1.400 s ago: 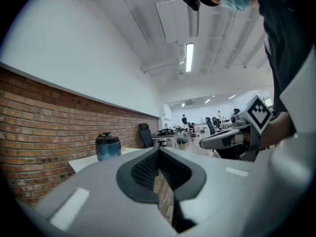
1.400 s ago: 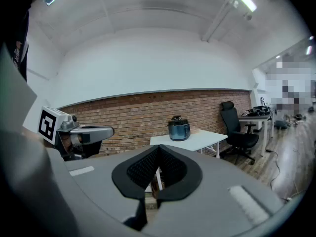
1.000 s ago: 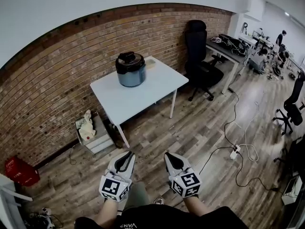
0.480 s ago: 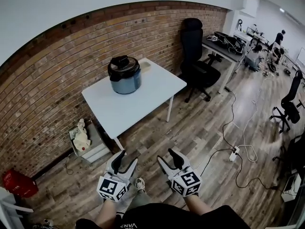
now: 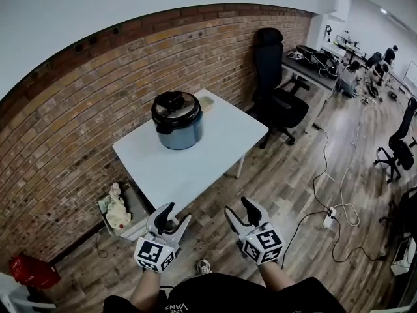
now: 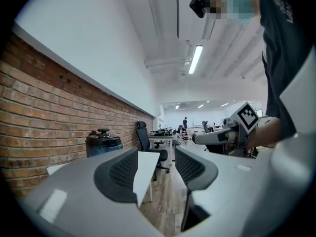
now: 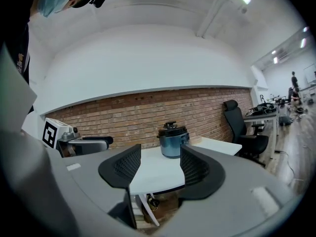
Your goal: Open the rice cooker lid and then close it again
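The rice cooker (image 5: 176,120) is a squat round drum with a blue-grey shell. Its glossy black lid (image 5: 174,107) is shut and carries a knob on top. It stands on the wall side of a smooth white rectangular surface (image 5: 218,142) with thin white legs, set against a rough red brick wall (image 5: 78,129). The floor (image 5: 287,175) is wood-grain planks. Beside the surface's near left leg, a low white shelf unit (image 5: 138,204) holds a crumpled pale bag (image 5: 116,204). A black high-backed office chair (image 5: 277,90) stands to the right, and a white cable (image 5: 318,175) trails to a power strip (image 5: 329,219). Only open floor and the near stretch of the surface lie between the tongs and the cooker. The left tongs (image 5: 176,215) and right tongs (image 5: 239,207) are grey with black ribbed pads and held about level, well short of the surface. Both are opening, with nothing between the pads. A second ago both pairs were pressed together, and the surface lay farther off in the head view.
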Action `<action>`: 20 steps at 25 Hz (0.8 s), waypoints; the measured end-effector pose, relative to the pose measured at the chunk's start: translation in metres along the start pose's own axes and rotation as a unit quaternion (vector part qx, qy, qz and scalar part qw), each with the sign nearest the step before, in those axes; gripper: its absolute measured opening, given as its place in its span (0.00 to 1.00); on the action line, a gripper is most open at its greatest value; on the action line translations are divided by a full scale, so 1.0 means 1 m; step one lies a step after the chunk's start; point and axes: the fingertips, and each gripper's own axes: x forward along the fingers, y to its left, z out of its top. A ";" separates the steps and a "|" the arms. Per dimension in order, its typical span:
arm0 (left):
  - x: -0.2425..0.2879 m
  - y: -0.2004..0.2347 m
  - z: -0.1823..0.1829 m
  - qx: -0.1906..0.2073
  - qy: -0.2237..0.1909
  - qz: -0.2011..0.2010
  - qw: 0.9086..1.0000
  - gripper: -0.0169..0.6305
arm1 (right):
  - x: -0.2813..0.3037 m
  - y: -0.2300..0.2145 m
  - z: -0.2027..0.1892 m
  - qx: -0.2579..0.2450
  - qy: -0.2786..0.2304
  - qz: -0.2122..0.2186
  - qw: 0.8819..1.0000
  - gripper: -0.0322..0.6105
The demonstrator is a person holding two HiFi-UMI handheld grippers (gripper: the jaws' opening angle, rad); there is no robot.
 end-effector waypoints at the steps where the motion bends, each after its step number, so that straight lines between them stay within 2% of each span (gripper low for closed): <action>1: 0.004 0.011 0.001 0.001 0.000 -0.001 1.000 0.35 | 0.010 -0.003 0.001 0.000 0.000 -0.004 1.000 0.42; 5: 0.020 0.046 -0.002 -0.006 0.006 -0.002 1.000 0.35 | 0.044 -0.013 0.003 0.009 0.004 -0.016 1.000 0.42; 10: 0.043 0.065 -0.009 -0.011 0.016 -0.005 1.000 0.35 | 0.077 -0.026 0.004 0.011 0.013 -0.013 1.000 0.42; 20: 0.113 0.107 -0.010 -0.020 0.022 0.054 0.998 0.35 | 0.157 -0.082 0.023 -0.003 0.040 0.056 0.998 0.42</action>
